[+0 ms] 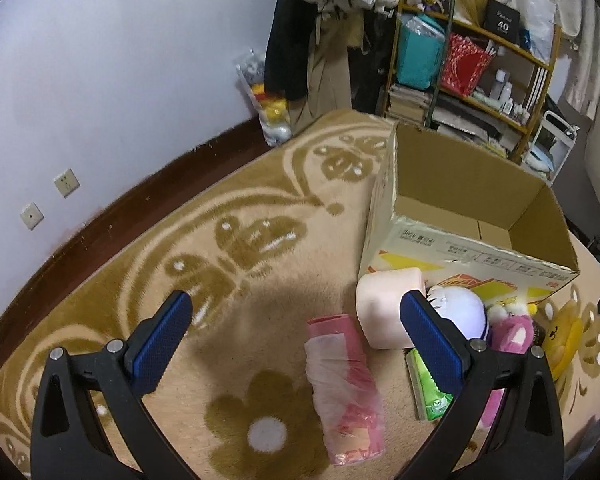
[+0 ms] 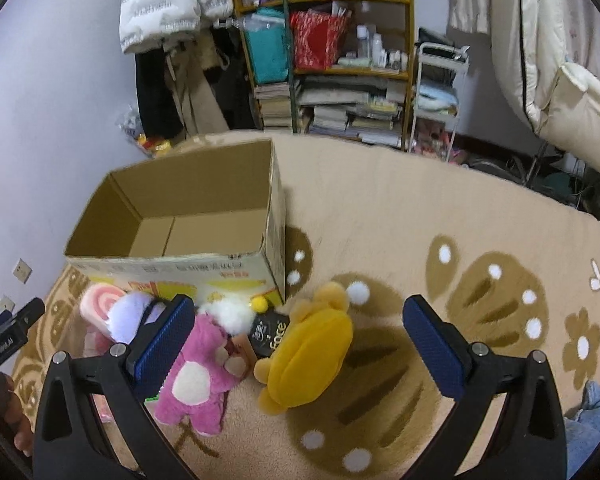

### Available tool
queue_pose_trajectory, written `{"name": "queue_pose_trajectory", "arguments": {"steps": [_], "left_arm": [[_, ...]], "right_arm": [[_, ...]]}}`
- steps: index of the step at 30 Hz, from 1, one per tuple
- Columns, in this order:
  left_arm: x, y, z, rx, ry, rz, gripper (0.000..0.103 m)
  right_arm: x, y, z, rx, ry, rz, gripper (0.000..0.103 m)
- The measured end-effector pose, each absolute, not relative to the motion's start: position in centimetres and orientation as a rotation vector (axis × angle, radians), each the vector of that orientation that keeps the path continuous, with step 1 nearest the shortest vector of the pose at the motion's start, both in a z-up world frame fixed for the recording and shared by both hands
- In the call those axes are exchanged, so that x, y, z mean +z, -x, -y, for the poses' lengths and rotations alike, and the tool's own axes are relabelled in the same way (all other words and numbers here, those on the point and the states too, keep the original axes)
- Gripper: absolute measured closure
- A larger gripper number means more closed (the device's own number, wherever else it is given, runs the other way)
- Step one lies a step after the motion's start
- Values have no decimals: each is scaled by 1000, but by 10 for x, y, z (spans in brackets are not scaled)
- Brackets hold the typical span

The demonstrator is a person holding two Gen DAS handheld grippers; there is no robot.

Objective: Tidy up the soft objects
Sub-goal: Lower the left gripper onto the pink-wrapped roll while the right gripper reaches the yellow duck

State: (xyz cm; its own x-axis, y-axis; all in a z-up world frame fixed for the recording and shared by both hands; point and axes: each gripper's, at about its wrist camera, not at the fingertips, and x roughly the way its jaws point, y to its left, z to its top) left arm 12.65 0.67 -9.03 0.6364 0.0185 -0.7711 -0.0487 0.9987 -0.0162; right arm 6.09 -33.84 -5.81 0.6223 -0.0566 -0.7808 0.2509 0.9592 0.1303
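An open, empty cardboard box (image 1: 472,184) (image 2: 180,216) stands on the patterned rug. In front of it lie soft things: a pink roll in plastic (image 1: 342,384), a pink cushion (image 1: 384,308) (image 2: 98,306), a white-purple plush (image 1: 462,310) (image 2: 130,314), a pink bear plush (image 2: 198,376) (image 1: 510,332), a yellow bear plush (image 2: 308,360) (image 1: 564,334), a green tissue pack (image 1: 430,390) and a black packet (image 2: 270,332). My left gripper (image 1: 296,320) is open and empty above the rug, near the roll. My right gripper (image 2: 300,324) is open and empty, with the yellow bear between its fingers' line of sight.
A shelf of books, bags and bottles (image 2: 332,60) and hanging coats (image 1: 324,40) stand behind the box. A white cart (image 2: 436,96) and bedding (image 2: 560,80) are at the right. A wall (image 1: 100,80) with sockets runs along the rug's left edge.
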Motion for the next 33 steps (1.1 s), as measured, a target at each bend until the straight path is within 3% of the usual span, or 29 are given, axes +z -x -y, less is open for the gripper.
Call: {"name": "queue_pose_trajectory", "arguments": {"steps": [18,27,31,33], "left_arm": [[-162,-145,13,25,-50,-1119,1],[-182,-152,10,3,-12,-1206,1],[-188,-153,13,-7,-21,-1228,2],[-190,-153,15,-11,-38,-1231,13]], "right_arm": [[-112,-86,344,-166,-287,-1056,4],[-128,-90,350,-168,-347,-1134,26],[-132,-89,357,-180,-389,-1146,44],[-132,-90,360,-184,-395,-1149,55]]}}
